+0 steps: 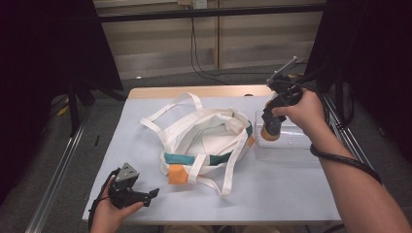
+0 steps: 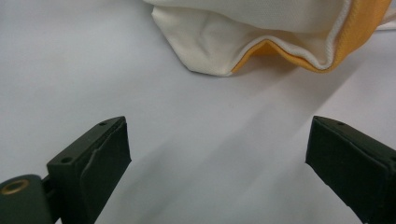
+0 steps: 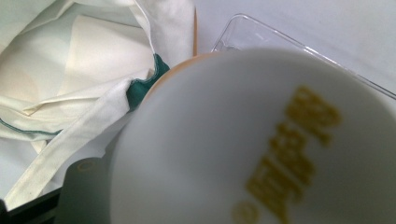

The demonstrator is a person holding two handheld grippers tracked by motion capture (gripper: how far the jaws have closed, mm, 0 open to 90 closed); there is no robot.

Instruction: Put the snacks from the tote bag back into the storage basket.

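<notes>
Right tool (image 1: 270,132) clamped on one cup (image 3: 261,149) above one clear tray (image 1: 291,145), just right of one tote bag (image 1: 204,138); left tool (image 1: 145,194) apart, empty.

Your right gripper (image 1: 270,127) holds a small cup (image 1: 270,133), clamped between its jaws above the clear plastic tray (image 1: 291,148) at the surface's right side. The cup is white on its wall in the right gripper view, with gold lettering too blurred to read, and orange at its lower end. It hangs just beside the tote bag (image 1: 204,141).
</notes>
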